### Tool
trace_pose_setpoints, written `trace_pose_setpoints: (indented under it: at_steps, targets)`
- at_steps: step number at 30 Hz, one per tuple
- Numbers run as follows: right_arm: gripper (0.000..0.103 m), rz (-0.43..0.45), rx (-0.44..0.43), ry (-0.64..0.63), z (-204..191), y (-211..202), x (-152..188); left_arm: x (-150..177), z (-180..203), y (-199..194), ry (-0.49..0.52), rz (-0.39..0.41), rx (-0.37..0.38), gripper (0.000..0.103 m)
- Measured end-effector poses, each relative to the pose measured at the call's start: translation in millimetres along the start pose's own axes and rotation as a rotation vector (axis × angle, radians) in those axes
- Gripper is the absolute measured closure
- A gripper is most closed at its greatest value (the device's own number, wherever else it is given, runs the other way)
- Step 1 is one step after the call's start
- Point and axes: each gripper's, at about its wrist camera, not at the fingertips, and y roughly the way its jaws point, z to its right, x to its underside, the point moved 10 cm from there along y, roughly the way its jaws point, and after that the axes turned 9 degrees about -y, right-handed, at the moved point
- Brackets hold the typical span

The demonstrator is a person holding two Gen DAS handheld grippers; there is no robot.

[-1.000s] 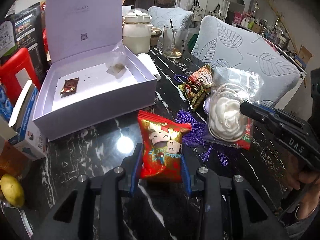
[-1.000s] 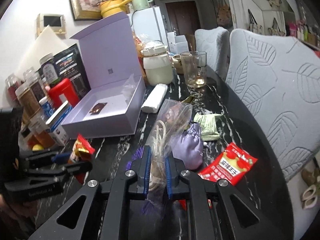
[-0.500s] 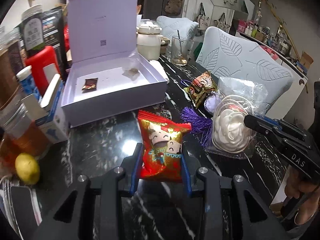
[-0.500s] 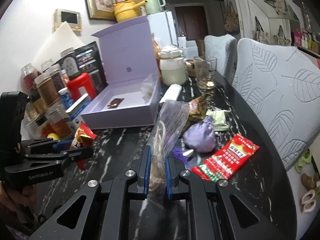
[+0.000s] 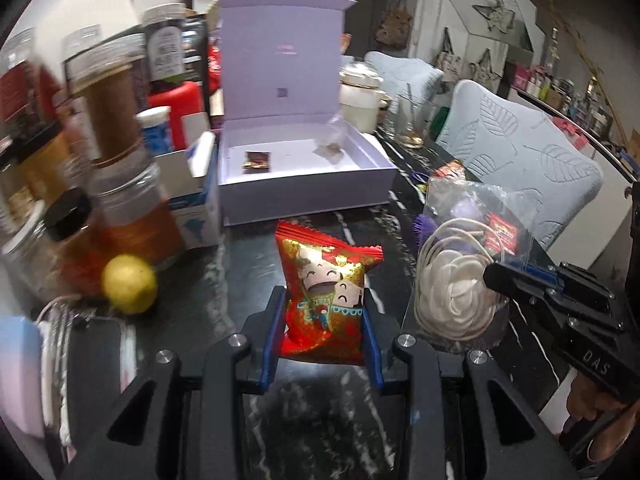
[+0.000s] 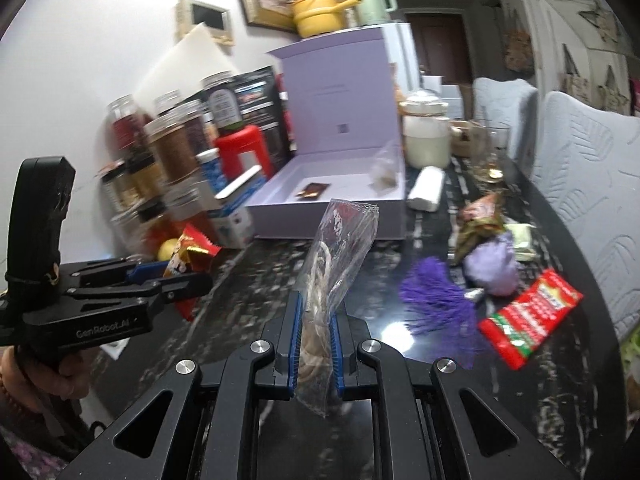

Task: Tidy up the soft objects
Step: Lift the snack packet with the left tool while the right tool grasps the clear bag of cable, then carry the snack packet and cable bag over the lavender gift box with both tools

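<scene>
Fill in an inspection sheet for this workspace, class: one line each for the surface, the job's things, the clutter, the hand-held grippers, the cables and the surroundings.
Surface: black marbled table, crowded at its left edge.
Job's things: red snack packet and clear bag of white cord, both held; open lilac box holding a small dark sachet and a small clear bag; purple pouch, purple tassel and red flat packet lying on the table.
Clutter: jars, lemon, drinking glass.
Grippers: left hand-held gripper shut on the snack packet; right hand-held gripper shut on the bag.
Cables: nothing seen.
Surroundings: leaf-patterned chairs, white wall.
</scene>
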Motion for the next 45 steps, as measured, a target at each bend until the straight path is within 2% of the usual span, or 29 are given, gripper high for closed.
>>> trace_pose_setpoints:
  at_steps: [9, 15, 21, 27, 38, 45]
  targets:
    - [0.090, 0.014, -0.100, -0.073, -42, 6, -13, -6, -31, -22, -0.064, 0.048, -0.055, 0.069]
    - [0.090, 0.040, -0.128, -0.110, -56, 8, -30, -22, -34, -28, -0.064, 0.081, -0.054, 0.069]
    - [0.090, 0.088, -0.119, -0.129, -56, 3, -59, -53, -30, -29, -0.045, 0.121, -0.035, 0.069]
    - [0.090, 0.132, -0.072, -0.173, -49, 0, -93, -89, -21, -28, -0.010, 0.164, -0.006, 0.069]
    - [0.090, 0.203, -0.029, -0.218, -28, 7, -165, -176, -3, -26, 0.068, 0.286, 0.009, 0.069]
    - [0.090, 0.257, 0.012, -0.251, -11, 22, -210, -226, 8, -6, 0.098, 0.317, 0.029, 0.069]
